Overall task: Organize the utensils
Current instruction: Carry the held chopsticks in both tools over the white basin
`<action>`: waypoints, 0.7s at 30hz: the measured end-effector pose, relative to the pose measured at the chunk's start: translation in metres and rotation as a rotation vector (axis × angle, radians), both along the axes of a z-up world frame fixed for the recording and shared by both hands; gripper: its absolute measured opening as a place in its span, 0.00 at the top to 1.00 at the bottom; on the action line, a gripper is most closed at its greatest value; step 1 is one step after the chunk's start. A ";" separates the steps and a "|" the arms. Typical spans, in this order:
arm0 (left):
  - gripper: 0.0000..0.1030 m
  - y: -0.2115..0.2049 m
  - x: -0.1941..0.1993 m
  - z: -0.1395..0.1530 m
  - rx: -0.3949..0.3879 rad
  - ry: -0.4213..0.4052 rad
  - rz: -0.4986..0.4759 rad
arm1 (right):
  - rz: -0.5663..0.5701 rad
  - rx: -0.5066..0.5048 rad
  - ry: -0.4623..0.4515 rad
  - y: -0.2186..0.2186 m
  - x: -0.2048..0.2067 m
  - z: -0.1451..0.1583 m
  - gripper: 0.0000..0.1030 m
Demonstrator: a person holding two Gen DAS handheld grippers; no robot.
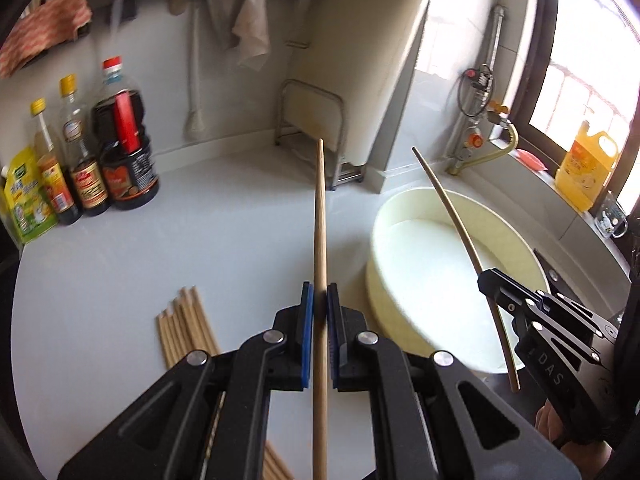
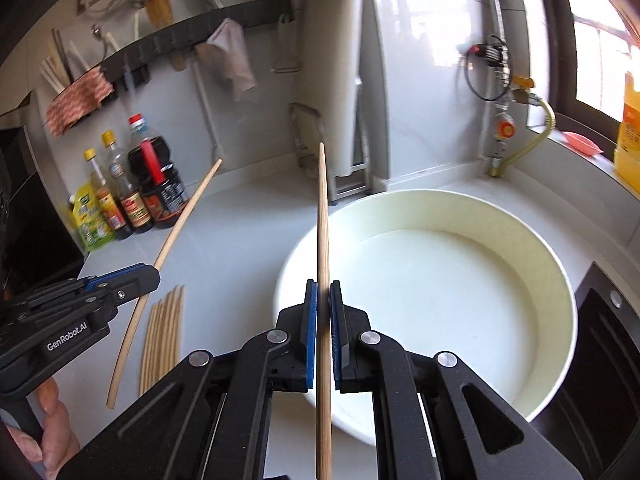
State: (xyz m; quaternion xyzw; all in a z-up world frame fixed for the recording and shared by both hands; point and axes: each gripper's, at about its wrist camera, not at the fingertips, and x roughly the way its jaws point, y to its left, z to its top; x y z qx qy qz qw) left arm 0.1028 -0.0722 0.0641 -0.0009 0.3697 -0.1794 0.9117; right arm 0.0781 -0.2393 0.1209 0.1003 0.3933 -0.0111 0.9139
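While clamped in each claw, one chopstick apiece, raised over table and basin.

Left claw [image 1: 319,312] pinching chopstick [image 1: 320,240]; right claw [image 2: 323,312] pinching chopstick [image 2: 322,220], above basin [image 2: 552,280]. Thin grip: could pivot, slip, drop onto bundle [image 1: 188,324]. Readable: "GenRobot.AI", "DAS".

1. The counter [image 1: 120,264] runs from the near edge to the far wall.
2. A basin [image 2: 552,280] sits on the counter's right part.
3. A bundle of chopsticks [image 1: 188,328] lies on the counter left of the basin, near the front.
4. A row of bottles [image 1: 100,168] stands at the far left, against the wall.
5. A wire rack [image 1: 316,140] stands in the far corner, behind the basin's left side.
6. A jug [image 1: 586,172] stands on the window sill at the far right.
7. The left gripper [image 1: 319,312] clamps one chopstick [image 1: 319,208] above the counter, between the bundle and the basin.
8. The right gripper [image 2: 323,312] clamps another chopstick [image 2: 322,216] above the basin's left rim.
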 end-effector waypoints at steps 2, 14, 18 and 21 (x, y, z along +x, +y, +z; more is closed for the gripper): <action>0.93 -0.024 0.003 0.006 -0.001 -0.010 -0.051 | -0.054 0.003 -0.005 -0.024 -0.001 0.001 0.94; 0.93 -0.136 0.022 -0.001 0.042 0.014 -0.259 | -0.228 0.055 0.044 -0.105 -0.002 -0.030 0.94; 0.93 -0.156 0.032 -0.012 0.047 0.056 -0.290 | -0.250 0.063 0.067 -0.118 -0.002 -0.039 0.94; 0.93 -0.167 0.043 -0.025 0.057 0.091 -0.294 | -0.260 0.077 0.092 -0.125 0.000 -0.046 0.94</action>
